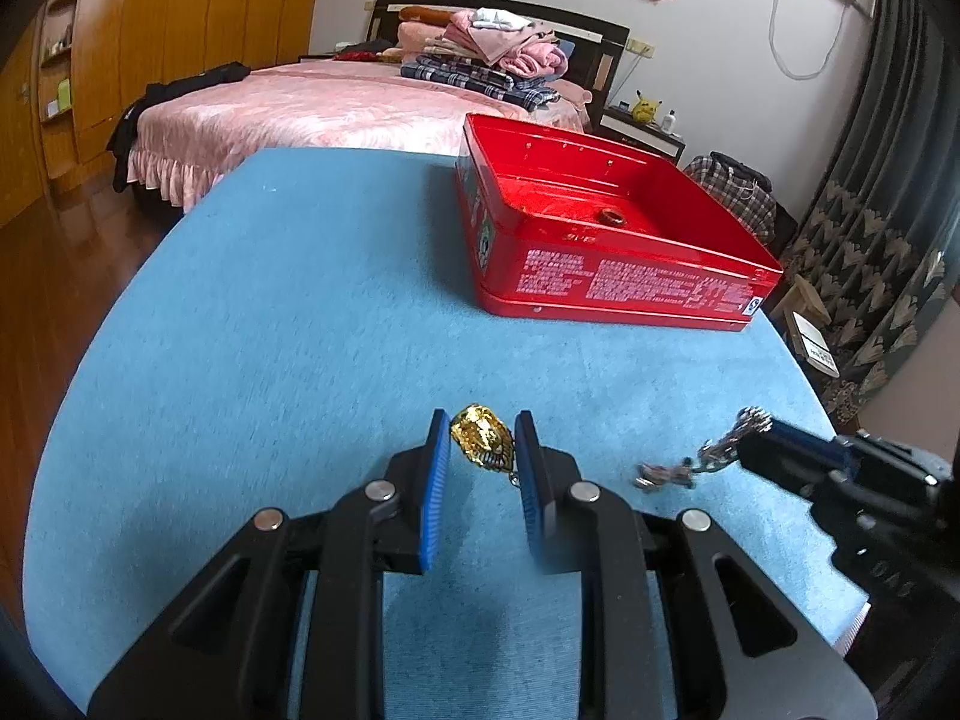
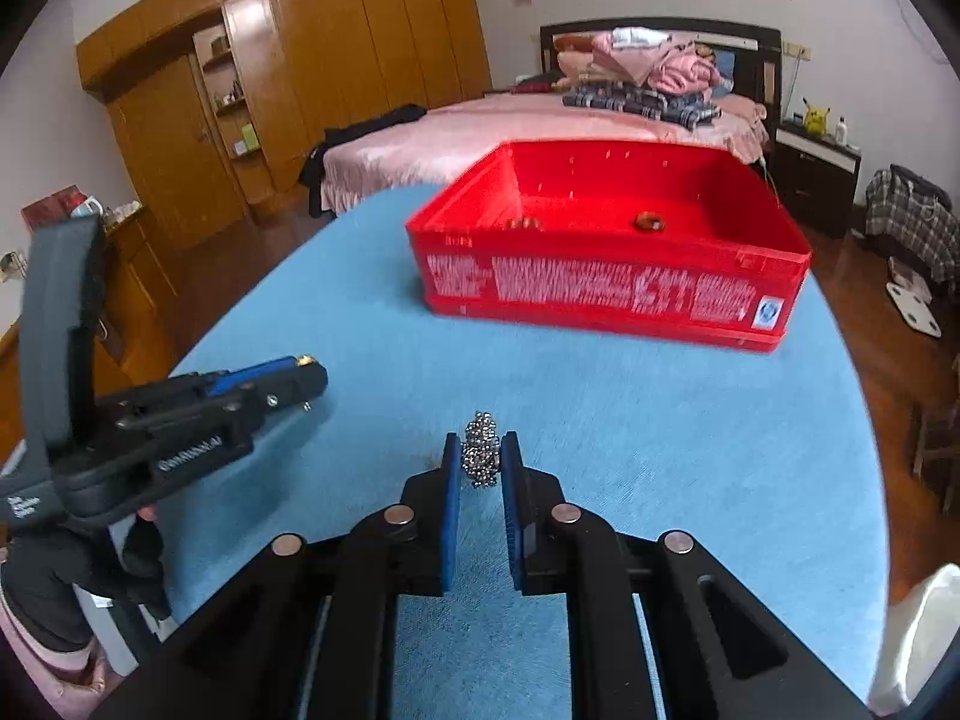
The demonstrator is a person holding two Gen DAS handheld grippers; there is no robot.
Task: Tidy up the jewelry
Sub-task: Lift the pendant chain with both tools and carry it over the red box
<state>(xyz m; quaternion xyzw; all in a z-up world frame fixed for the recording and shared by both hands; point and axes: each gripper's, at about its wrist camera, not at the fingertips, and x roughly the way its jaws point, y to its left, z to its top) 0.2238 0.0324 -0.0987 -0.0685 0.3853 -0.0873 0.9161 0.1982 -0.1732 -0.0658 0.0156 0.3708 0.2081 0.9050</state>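
Observation:
My left gripper (image 1: 483, 426) is shut on a gold lion-head pendant (image 1: 482, 437) just above the blue tablecloth (image 1: 288, 312). My right gripper (image 2: 481, 447) is shut on a silver bead bracelet (image 2: 480, 450); in the left wrist view the same bracelet (image 1: 714, 450) hangs from the right gripper's tip, its end trailing on the cloth. The open red tin box (image 1: 600, 240) stands further back on the table, with a brown ring (image 1: 612, 217) inside. In the right wrist view the box (image 2: 606, 288) holds the ring (image 2: 649, 221) and another small piece (image 2: 523, 222).
The table's rounded edge (image 1: 120, 312) drops to a wooden floor on the left. A pink bed (image 1: 336, 108) with folded clothes lies behind the table. A wardrobe (image 2: 288, 60) lines the far wall. A curtain (image 1: 888, 228) hangs at the right.

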